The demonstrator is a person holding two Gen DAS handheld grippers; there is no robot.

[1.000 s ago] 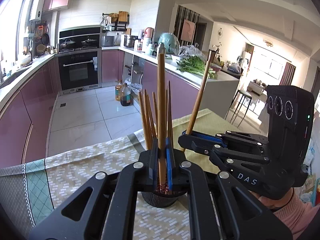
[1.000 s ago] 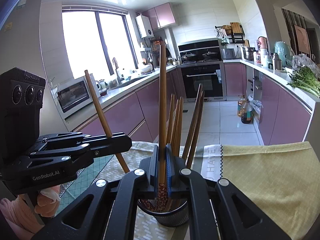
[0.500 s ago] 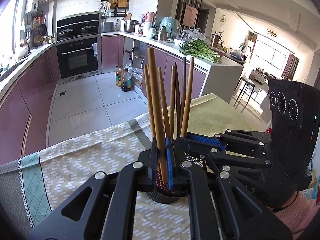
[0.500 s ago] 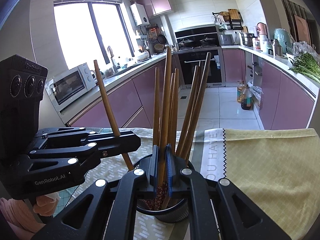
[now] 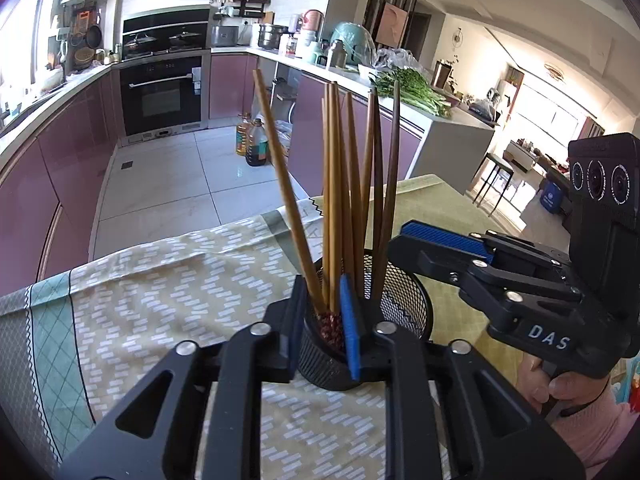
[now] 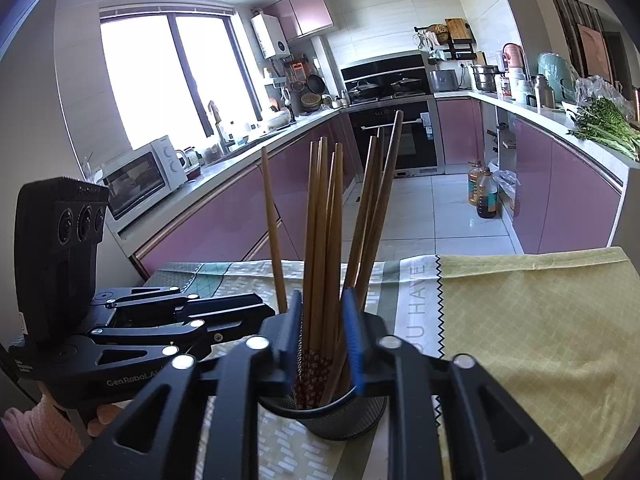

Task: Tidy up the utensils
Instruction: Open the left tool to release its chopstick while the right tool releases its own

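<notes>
Round black wire-mesh cup (image 5: 404, 308) stands on a table covered by a patterned green-and-cream cloth (image 5: 160, 300) that meets a yellow checked cloth (image 6: 540, 320) at a zigzag seam. The cup holds a bundle of long brown wooden chopsticks (image 5: 340, 208), upright and fanned slightly outward, their red patterned ends down inside the mesh. One chopstick leans away from the rest, toward the oven side in the left wrist view.

Left gripper (image 5: 320, 320): black frame, blue pads. Jaws have just been opening and stand parted, straddling the near rim of the cup. The leaning chopstick and several others rise through the gap between the pads; a gap shows beside them, pads not pressing. Released.

Right gripper (image 6: 322, 340): same build. Jaws have just been opening, now parted over the cup's rim. Most of the bundle passes between the two pads with room at either side. Released, nothing grasped.

The two grippers come at the cup from different sides, each close above its rim, fingertips near each other. A hand in a pink sleeve (image 5: 568, 392) grips the right gripper's handle.
</notes>
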